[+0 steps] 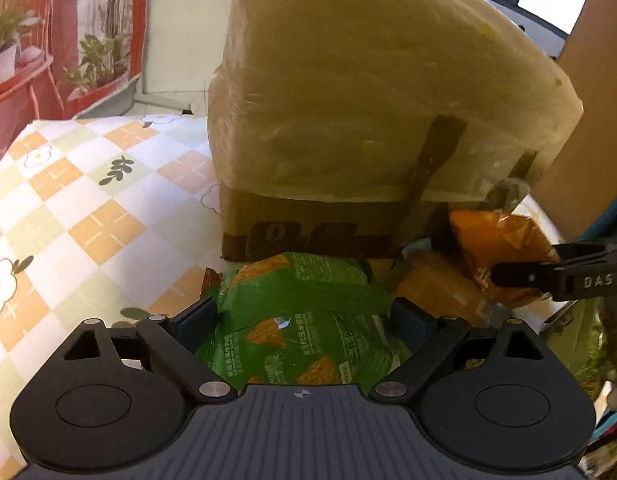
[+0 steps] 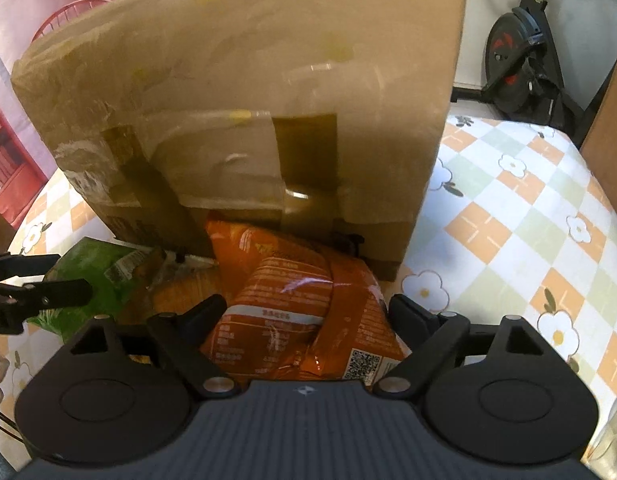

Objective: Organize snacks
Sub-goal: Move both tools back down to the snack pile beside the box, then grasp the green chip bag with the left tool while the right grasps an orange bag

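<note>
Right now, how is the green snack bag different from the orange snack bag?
The green snack bag sits between the left gripper fingers; the orange snack bag sits between the right gripper fingers. Green lies to the left of orange. Orange shows a QR code on its visible side; green shows pictures of chips. Both are crinkly packets lying on the checked tablecloth in front of the cardboard box.

A crinkled green snack bag printed with orange chips lies flat on the counter just in front of the taped cardboard box, with a glossy orange snack bag lying beside it to the right, tilted against the box's near face.
</note>
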A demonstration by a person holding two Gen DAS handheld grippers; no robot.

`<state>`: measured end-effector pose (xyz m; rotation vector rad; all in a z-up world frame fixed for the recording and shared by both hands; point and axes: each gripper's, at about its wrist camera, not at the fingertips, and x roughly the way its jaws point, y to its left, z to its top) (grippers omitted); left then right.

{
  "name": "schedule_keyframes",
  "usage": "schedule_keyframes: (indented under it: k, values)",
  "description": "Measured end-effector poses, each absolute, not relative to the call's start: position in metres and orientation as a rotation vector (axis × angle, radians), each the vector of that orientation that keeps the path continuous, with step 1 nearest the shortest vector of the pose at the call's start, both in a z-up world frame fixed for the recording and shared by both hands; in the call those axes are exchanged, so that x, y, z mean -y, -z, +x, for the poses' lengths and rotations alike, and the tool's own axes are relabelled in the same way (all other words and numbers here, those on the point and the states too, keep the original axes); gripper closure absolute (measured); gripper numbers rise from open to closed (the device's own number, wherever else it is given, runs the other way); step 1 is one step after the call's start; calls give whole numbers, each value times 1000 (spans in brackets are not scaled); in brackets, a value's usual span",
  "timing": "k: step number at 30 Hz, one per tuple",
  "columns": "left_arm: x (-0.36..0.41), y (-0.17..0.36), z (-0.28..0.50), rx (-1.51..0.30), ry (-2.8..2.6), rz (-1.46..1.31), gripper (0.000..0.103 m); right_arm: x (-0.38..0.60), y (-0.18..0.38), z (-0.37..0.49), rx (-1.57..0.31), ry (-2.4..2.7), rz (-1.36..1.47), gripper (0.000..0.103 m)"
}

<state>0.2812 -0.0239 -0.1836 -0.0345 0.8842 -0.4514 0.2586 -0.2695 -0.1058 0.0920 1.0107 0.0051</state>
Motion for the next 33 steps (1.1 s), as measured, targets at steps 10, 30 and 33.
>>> schedule_keyframes:
  k: [10, 30, 33]
  values:
    - [26, 175, 268, -873, 408, 49, 23, 277, 105, 249, -984, -4, 135, 25]
    - [-8, 116, 234, -708, 361, -80, 24, 296, 48, 215, -812, -38, 288, 40]
    - [-8, 107, 227, -682, 371, -71, 24, 300, 40, 207, -786, -41, 324, 40]
